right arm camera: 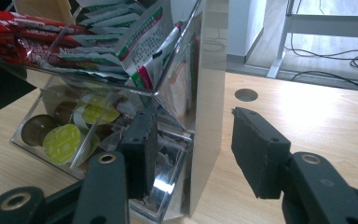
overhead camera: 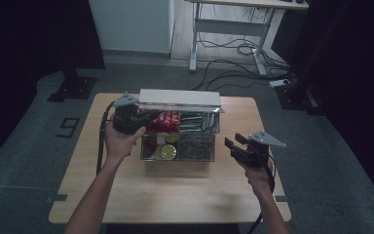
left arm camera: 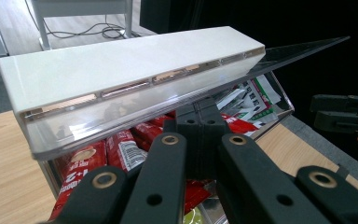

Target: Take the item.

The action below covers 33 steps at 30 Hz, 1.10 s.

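**Organizer lid up, one gripper at each side**

High view showed a clear acrylic organizer (overhead camera: 180,139) in the middle of the wooden table (overhead camera: 126,195), and every place below is given from this box. Its lid (overhead camera: 180,97), white on top, stood raised along the far edge of the box, so the compartments were open from above. Red stick packets (overhead camera: 164,121) lay in the far left compartment, white and green sachets (overhead camera: 195,122) to the right of them, and round capsules (overhead camera: 167,151) in the near left compartment.

The left gripper (overhead camera: 143,118) was at the far left corner of the box, under the lid. In the left gripper view its jaws were pressed together, and I could not tell if they pinched anything. Probably it was there to keep the lid up or to reach the red packets.

The right gripper (overhead camera: 236,141) waited just beside the right wall of the box, with jaws wide and holding nothing, perhaps ready to steady it.
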Tool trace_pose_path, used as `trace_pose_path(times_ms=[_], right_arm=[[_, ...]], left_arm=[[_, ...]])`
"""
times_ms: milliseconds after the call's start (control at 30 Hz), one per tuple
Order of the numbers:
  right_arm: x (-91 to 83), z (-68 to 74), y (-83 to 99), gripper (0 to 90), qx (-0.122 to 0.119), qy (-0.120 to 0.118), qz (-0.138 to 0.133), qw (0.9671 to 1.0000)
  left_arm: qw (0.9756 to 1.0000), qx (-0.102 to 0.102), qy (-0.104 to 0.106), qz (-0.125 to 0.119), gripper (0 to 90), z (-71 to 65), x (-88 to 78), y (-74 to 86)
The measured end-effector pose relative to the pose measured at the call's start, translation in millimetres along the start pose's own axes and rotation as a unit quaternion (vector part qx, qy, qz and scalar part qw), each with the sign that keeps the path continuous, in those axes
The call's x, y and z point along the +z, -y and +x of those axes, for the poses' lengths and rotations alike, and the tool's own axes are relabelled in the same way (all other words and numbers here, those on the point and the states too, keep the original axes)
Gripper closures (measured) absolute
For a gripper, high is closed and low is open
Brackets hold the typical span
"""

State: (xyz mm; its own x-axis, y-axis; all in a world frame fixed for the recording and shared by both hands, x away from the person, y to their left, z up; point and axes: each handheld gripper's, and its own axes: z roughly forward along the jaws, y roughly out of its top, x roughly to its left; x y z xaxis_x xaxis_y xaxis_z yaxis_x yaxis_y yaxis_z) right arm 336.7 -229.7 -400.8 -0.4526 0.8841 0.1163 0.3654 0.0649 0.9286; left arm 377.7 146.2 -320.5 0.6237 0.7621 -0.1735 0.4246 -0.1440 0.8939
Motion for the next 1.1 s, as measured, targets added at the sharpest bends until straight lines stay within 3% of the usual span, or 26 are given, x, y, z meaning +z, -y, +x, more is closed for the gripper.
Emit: trace_pose_path(times_ms=[433, 633, 1100], right_arm=[[4.0, 13.5, -14.4, 55.1, -0.018, -0.02, -0.013, 0.9996], [12.2, 18.6, -23.0, 55.4, -0.011, -0.035, -0.014, 0.9992], [24.5, 29.4, -30.3, 56.6, -0.034, -0.03, -0.007, 0.999]], left_arm=[[1.0, -0.001, 0.002, 0.0, 90.0, -1.1, 0.9, -1.1], [1.0, -0.001, 0.002, 0.0, 90.0, -1.1, 1.0, -1.4], [1.0, -0.005, 0.005, -0.002, 90.0, -0.1, 2.8, 0.3]])
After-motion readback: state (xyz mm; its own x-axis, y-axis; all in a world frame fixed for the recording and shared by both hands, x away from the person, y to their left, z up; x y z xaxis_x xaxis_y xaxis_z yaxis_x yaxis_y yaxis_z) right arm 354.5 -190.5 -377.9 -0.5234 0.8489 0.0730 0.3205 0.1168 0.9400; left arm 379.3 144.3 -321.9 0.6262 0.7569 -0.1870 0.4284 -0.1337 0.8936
